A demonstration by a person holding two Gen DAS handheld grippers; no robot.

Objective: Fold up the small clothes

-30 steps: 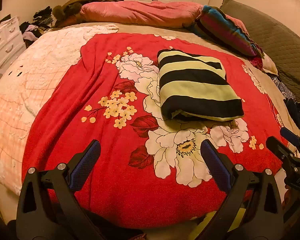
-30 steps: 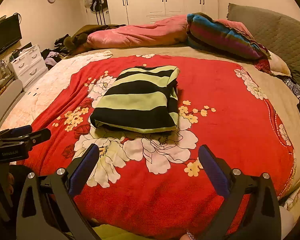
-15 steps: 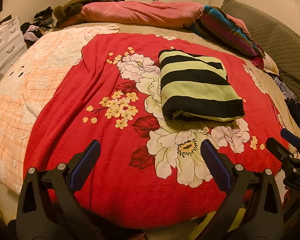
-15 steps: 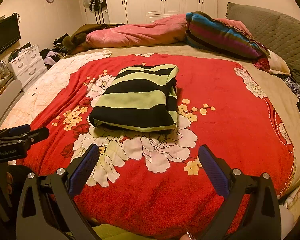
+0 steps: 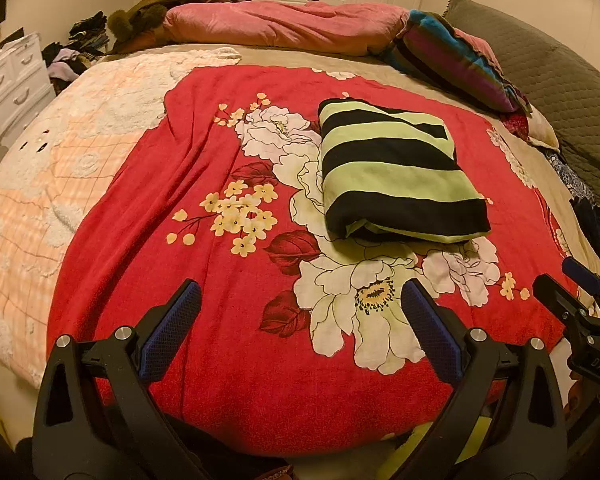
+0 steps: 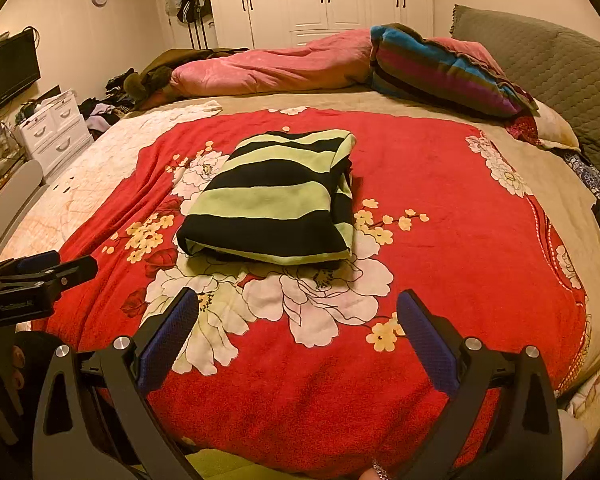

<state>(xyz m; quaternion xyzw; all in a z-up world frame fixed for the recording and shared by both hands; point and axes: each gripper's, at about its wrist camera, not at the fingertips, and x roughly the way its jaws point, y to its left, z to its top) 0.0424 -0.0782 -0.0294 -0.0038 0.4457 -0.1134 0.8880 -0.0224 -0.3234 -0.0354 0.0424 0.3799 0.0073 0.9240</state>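
Note:
A green-and-black striped garment lies folded into a neat rectangle on the red flowered blanket; it also shows in the right wrist view. My left gripper is open and empty, held near the bed's front edge, well short of the garment. My right gripper is open and empty too, just in front of the garment. The right gripper shows at the right edge of the left wrist view; the left gripper shows at the left edge of the right wrist view.
A pink duvet and a striped multicolour blanket lie at the far side of the bed. A grey quilted headboard is at the right. White drawers and piled clothes stand at the left. A peach bedspread covers the left.
Both grippers have drifted very slightly; the view shifts a little. The folded garment has not moved and both grippers stay open.

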